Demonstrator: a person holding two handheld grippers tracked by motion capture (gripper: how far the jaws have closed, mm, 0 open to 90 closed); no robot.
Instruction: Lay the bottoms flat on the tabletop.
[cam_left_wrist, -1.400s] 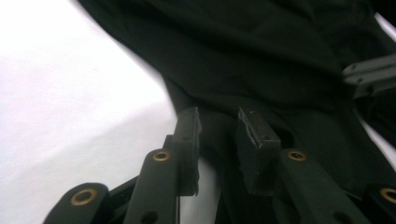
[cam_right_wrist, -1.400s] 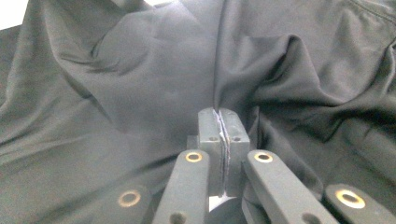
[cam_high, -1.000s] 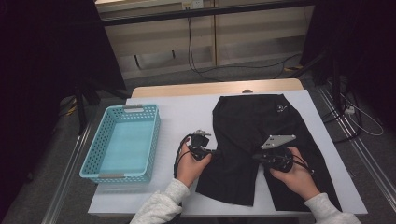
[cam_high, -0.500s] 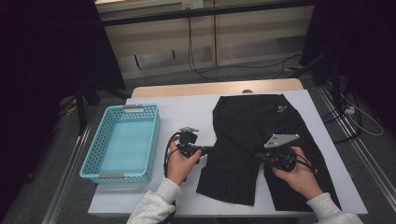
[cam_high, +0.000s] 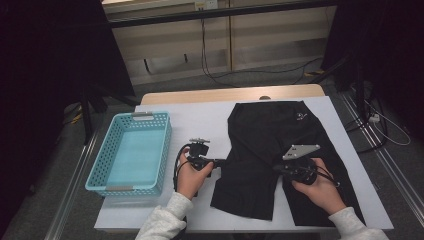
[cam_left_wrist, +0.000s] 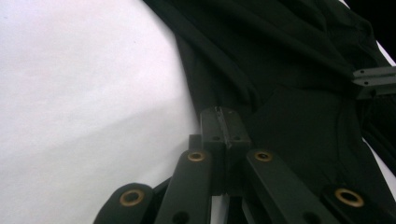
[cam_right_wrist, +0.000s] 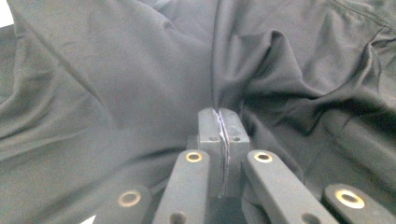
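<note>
Black shorts (cam_high: 270, 135) lie spread on the white table (cam_high: 195, 120), waistband at the far side. My left gripper (cam_high: 223, 161) is at the left edge of the left leg. Its jaws are shut on the hem there, and a taut fold runs away from the left gripper (cam_left_wrist: 225, 116) across the shorts (cam_left_wrist: 289, 56). My right gripper (cam_high: 276, 169), with a grey plate (cam_high: 301, 150) on top, sits over the gap between the two legs. Seen close up, the right gripper (cam_right_wrist: 219, 119) pinches a thin fold of the shorts (cam_right_wrist: 116, 84), which pucker around it.
A light blue mesh basket (cam_high: 95, 172) stands at the table's left side, close to my left hand. Bare white tabletop lies between basket and shorts. Cables and dark stands are on the floor beyond the far and right edges.
My left hand has shifted a little to the left, toward the basket, keeping the edge of the shorts in its jaws. The right hand has stayed where it was.
</note>
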